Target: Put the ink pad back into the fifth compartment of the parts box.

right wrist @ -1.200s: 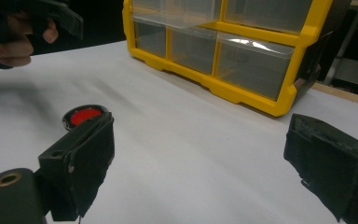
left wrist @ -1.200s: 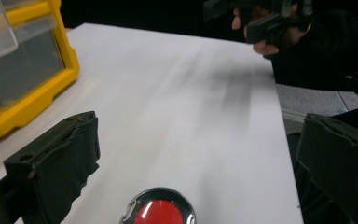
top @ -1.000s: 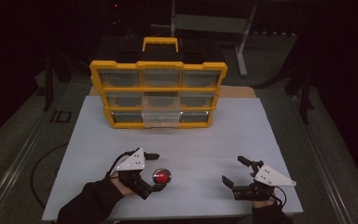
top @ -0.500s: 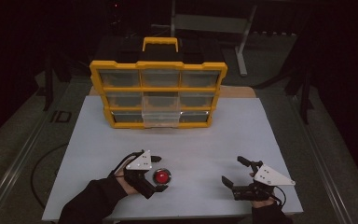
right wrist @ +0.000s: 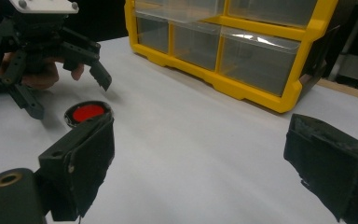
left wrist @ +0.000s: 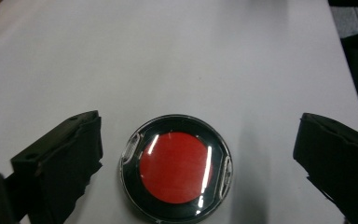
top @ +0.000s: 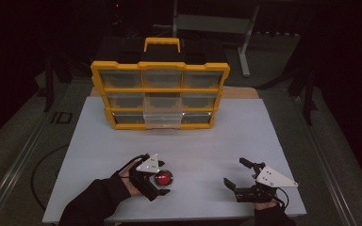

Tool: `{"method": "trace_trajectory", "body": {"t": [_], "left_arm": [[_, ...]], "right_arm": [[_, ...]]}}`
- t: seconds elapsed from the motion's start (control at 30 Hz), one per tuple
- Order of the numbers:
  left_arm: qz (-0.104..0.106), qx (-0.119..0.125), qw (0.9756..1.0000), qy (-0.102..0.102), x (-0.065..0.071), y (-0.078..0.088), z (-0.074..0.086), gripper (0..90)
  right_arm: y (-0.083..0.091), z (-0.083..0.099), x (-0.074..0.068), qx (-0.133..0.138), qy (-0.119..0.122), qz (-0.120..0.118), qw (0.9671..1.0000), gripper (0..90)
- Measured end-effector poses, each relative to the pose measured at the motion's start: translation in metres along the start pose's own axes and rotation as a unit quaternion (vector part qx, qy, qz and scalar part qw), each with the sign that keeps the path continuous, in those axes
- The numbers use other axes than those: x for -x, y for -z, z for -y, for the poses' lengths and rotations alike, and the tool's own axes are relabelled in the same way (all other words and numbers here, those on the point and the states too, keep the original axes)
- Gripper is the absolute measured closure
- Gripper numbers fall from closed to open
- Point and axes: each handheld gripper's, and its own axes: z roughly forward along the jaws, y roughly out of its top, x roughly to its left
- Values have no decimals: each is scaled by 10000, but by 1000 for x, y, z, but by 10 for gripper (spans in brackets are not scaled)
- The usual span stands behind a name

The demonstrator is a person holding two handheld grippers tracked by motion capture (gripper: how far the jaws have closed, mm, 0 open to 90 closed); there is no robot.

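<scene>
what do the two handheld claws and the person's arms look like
Both the left claw and right claw are black linkage frames with padded black jaws, each topped by a grey three-cornered plate with small screws. A black cable trails from the right one. The sleeves are black.

dark room; grey floor (top: pixel 23 136) (dim)

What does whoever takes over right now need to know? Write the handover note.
Left gripper: jaws have just been closing a little but are open, straddling the red round case, not touching it.
Right gripper: open, holding nothing, low over the white table.
Yellow drawer organizer: upright at the table's far side, its bottom middle drawer pulled out.
Done: left gripper lined up on the case.
Left: grasp the case; it probably goes into the open drawer.
</scene>
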Motion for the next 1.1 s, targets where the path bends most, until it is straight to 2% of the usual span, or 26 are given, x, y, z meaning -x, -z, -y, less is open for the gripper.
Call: {"method": "trace_trajectory", "body": {"t": [0.13, 0.5, 0.77, 0.93, 1.03, 1.1], "left_arm": [[-77, -152, 9998, -45, -3, -3, 1, 46], [-109, -457, 9988, -135, -8, -11, 6, 126], [-18, -484, 9988, -117, -9, -15, 4, 177], [-7, -455, 9989, -107, -10, -15, 4, 238], [-8, -407, 9991, -82, -10, -14, 5, 304], [-26, -423, 9991, -80, -9, -14, 5, 307]], "right_arm": [[0, 0, 0, 1, -3, -4, 10000, 89], [0, 0, 0, -2, -7, -10, 10000, 89], [0, 0, 0, -7, 0, -9, 10000, 89], [0, 0, 0, -10, 0, -7, 10000, 89], [0, 0, 0, -13, 3, -9, 10000, 89], [-1, 0, -1, -22, 11, -7, 10000, 89]]}}
